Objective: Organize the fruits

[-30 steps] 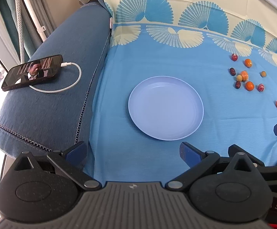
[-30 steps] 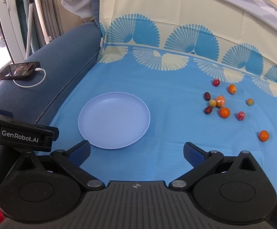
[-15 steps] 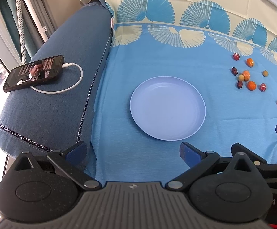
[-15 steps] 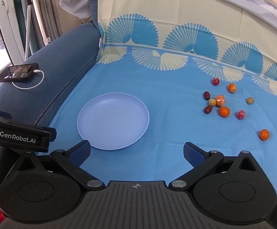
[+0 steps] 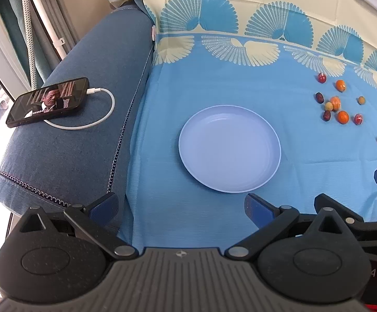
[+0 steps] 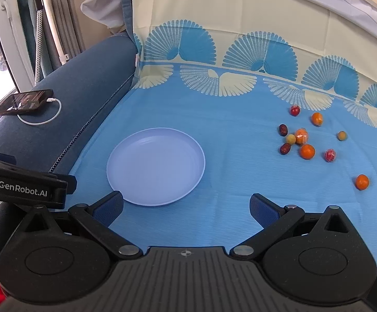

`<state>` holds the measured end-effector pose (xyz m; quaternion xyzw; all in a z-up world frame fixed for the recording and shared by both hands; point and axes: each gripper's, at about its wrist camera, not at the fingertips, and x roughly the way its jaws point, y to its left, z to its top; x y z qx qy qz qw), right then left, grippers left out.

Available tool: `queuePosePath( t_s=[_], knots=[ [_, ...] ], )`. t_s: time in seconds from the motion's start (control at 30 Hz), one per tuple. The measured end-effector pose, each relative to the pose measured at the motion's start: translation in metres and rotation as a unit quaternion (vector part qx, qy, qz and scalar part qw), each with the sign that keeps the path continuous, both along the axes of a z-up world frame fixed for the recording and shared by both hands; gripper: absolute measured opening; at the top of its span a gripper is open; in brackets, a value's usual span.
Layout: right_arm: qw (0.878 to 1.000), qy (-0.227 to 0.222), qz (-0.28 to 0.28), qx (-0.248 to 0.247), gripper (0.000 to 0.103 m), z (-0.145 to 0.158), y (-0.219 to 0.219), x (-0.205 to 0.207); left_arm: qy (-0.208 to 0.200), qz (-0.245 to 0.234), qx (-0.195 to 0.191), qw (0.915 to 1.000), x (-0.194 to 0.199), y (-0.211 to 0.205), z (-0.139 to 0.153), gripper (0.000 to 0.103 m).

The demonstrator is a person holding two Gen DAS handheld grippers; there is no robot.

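Small fruits scattered on blue cloth, well right of plate, plate left bare, both grippers held low near plate, left gripper spread, right gripper spread, nothing gripped, phone laid on armrest.

Scattered fruits beside empty plate

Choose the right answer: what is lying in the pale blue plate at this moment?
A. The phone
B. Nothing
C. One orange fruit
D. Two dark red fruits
B: the plate shows only its bare surface in both views, while the small fruits all lie scattered on the blue cloth to its right, and the phone rests on the sofa arm.
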<state>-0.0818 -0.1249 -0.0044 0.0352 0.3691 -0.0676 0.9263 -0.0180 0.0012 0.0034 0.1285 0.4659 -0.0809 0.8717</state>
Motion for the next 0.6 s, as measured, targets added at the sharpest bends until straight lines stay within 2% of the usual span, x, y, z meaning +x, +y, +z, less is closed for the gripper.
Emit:
queuePosePath(
  t_s=[0.37, 0.6],
  knots=[
    [1.000, 0.012, -0.004, 0.022, 0.103, -0.002, -0.004, 0.002, 0.006, 0.000, 0.003, 1.0000, 0.002, -0.002, -0.002, 0.103],
    [0.999, -0.014, -0.036, 0.034, 0.103, -0.006, -0.015, 0.000, 0.026, 0.002, -0.001, 0.9997, 0.006, -0.004, -0.005, 0.103]
  ],
)
